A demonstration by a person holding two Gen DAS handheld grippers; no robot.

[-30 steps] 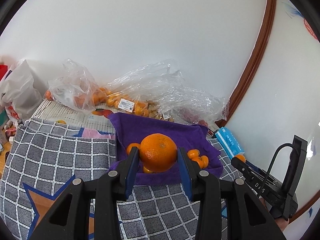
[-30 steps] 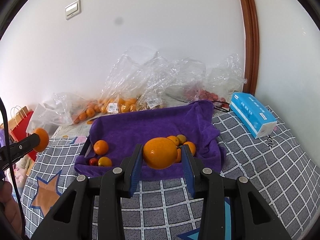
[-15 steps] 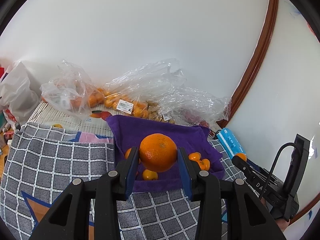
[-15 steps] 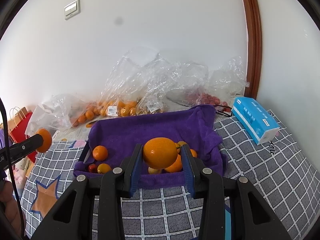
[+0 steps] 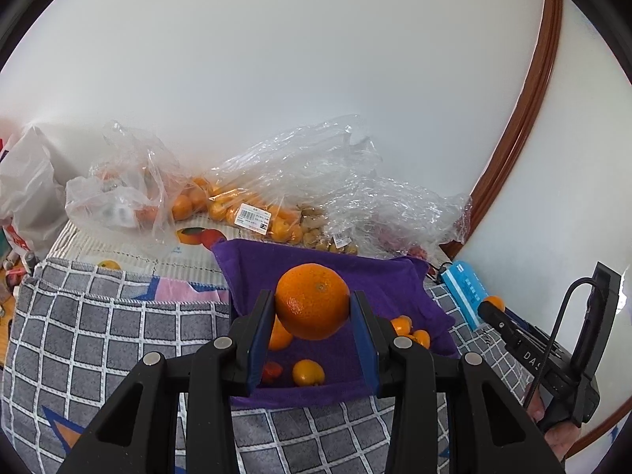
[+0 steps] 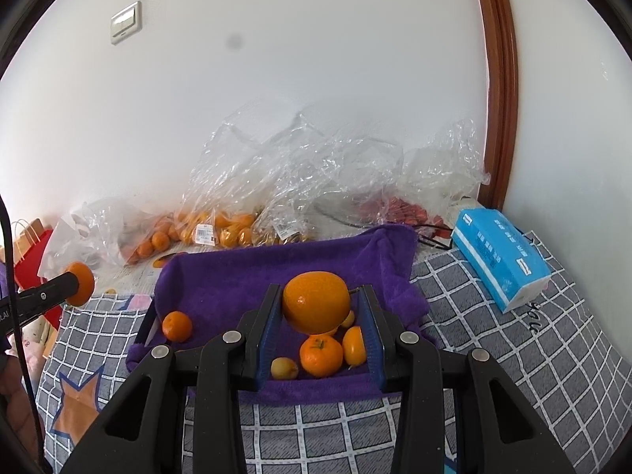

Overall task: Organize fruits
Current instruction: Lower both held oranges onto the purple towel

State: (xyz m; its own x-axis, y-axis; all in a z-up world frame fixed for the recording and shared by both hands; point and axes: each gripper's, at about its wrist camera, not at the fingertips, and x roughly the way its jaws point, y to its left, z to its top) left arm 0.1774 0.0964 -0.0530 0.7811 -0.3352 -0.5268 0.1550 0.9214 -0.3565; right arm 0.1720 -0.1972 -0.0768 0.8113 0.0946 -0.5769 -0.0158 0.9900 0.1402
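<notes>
We carry two fruits to purple-lined tray (image 6: 221, 276): left gripper (image 5: 312, 310) pinching orange (image 5: 312, 300), right gripper (image 6: 316, 310) pinching smoother orange fruit (image 6: 316, 304), maybe another orange. Both above tray's near edge; next: lower, spread jaws among small fruits (image 6: 320, 355)

Red fruit (image 5: 271, 371) at seven o'clock half hidden by blue finger pad (image 5: 258, 339), bagged fruit (image 6: 407, 209) blurry at one o'clock

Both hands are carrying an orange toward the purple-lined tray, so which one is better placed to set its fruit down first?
Probably the left gripper: bare purple towel lies beneath its orange, while the right gripper's orange hangs over clustered small fruit.
</notes>
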